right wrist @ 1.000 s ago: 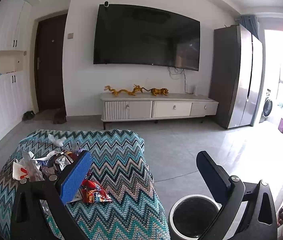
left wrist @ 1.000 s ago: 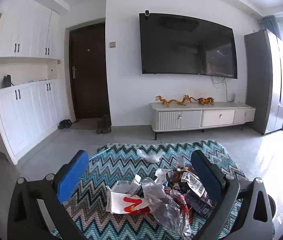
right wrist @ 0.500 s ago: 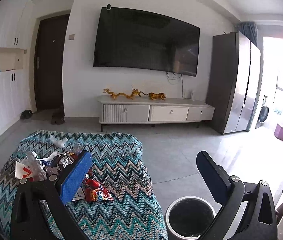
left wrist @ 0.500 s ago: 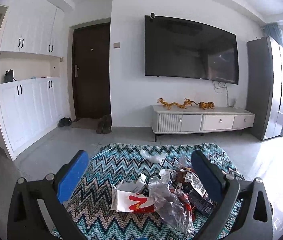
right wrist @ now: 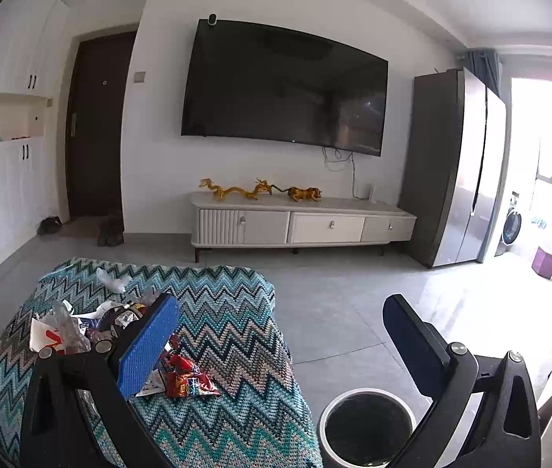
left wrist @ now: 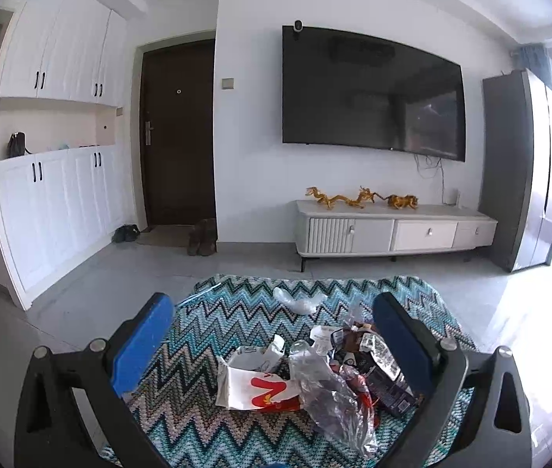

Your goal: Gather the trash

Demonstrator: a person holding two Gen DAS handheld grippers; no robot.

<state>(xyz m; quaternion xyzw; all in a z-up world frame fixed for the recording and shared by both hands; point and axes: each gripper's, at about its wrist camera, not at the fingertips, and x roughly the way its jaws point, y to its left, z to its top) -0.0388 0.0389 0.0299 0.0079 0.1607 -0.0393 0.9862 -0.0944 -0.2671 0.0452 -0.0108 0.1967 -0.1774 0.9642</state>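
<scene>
Showing red "N" mark: white paper bag [left wrist: 254, 388].

Wall TV [left wrist: 373, 93] above white console [left wrist: 393, 230]; gold figurines [left wrist: 361, 197], perhaps dragons; dark door [left wrist: 178, 132].

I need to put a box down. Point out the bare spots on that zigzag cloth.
Free: the zigzag cloth between the red wrapper and its bin-side edge, plus the far strip behind the clear bag. Crowded: the trash pile near the left gripper.
</scene>
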